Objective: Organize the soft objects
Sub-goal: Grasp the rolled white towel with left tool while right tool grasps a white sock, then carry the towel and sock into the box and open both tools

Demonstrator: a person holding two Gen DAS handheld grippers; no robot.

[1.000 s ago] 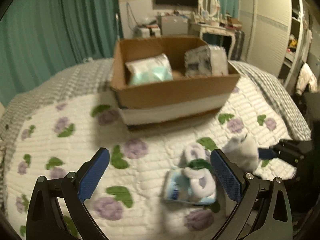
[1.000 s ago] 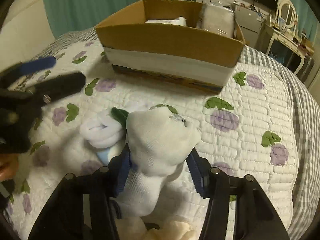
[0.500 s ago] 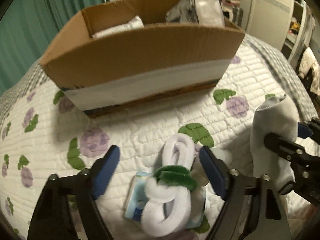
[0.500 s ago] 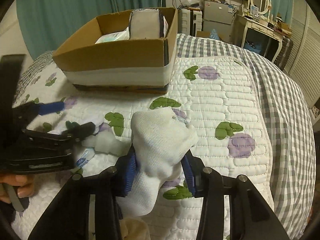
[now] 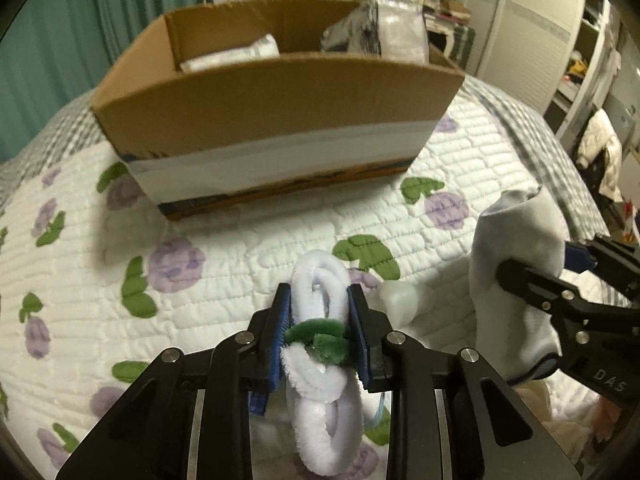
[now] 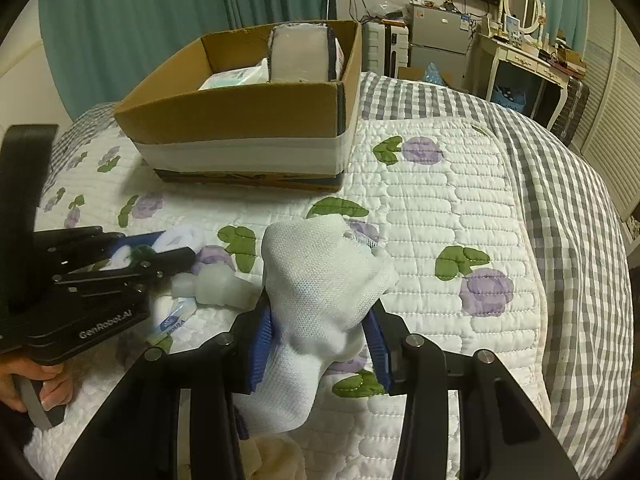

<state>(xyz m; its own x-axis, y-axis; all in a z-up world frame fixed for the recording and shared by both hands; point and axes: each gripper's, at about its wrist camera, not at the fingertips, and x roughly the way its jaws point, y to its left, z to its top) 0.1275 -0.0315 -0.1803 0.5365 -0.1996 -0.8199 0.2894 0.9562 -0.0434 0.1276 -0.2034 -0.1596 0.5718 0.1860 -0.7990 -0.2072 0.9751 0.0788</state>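
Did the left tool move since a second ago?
Yes. The left tool has come closer to the box and lower, and its jaws have just been closing onto the fluffy toy.

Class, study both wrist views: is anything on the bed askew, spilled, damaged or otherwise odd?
Nothing is spilled or damaged. Only a small tissue pack and a pale translucent lump lie loose on the quilt, outside the cardboard box.

Fluffy white looped cloth with green band lies lengthwise on the quilt, pinched at the band. White mesh sock held upright, toe up, clear of quilt.
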